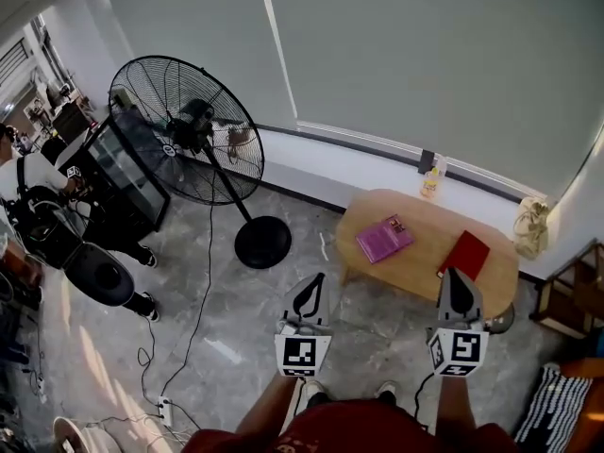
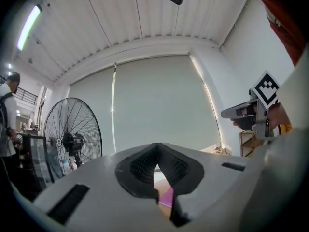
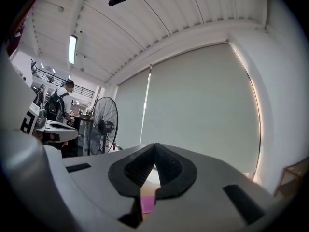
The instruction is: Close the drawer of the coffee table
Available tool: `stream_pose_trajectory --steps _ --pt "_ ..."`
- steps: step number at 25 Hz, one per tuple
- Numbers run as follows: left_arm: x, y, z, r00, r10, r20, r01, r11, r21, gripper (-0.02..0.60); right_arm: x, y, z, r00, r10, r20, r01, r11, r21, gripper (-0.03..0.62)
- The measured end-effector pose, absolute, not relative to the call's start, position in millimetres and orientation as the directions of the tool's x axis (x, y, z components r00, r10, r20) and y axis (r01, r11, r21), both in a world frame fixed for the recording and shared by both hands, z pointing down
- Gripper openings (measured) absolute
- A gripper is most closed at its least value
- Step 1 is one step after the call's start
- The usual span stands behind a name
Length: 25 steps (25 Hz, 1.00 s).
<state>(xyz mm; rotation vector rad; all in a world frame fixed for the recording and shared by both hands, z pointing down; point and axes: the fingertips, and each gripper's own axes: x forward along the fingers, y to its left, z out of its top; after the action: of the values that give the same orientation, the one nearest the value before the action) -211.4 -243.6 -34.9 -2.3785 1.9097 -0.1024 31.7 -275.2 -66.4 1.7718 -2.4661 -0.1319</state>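
Risk is a blind shove on the coffee table (image 1: 425,241), its drawer unseen, ahead of and below the left hand-held gripper (image 1: 317,281) and right hand-held gripper (image 1: 454,276), both pinched shut, empty.

**Red Shirt, Two Pale Claws**

The left gripper (image 1: 316,281) and right gripper (image 1: 454,276) are pale grey shells with black ribbed pads (image 2: 140,166) at the claw tips. Behind each claw sits a white cube (image 1: 302,355) printed with black square markers. Further back are a dark red shirt (image 1: 349,427) and pale shoes (image 1: 387,388).
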Motion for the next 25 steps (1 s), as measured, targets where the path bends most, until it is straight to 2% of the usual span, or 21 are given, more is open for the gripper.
stream_pose_trajectory --steps 5,11,25 --pt "-219 -241 -73 0.218 -0.968 -0.126 -0.964 -0.193 -0.185 0.008 22 -276 -109 -0.336 -0.938 -0.091 -0.929 0.314 0.196 -0.005" --pt "-224 -232 -91 0.202 -0.959 -0.197 -0.968 -0.166 -0.188 0.008 15 -268 -110 -0.346 -0.932 -0.109 -0.923 0.317 0.217 -0.004" --pt "-226 -224 -91 0.183 -0.963 -0.196 -0.976 -0.153 -0.156 0.007 10 -260 -101 -0.359 -0.929 -0.083 -0.915 0.334 0.226 -0.003"
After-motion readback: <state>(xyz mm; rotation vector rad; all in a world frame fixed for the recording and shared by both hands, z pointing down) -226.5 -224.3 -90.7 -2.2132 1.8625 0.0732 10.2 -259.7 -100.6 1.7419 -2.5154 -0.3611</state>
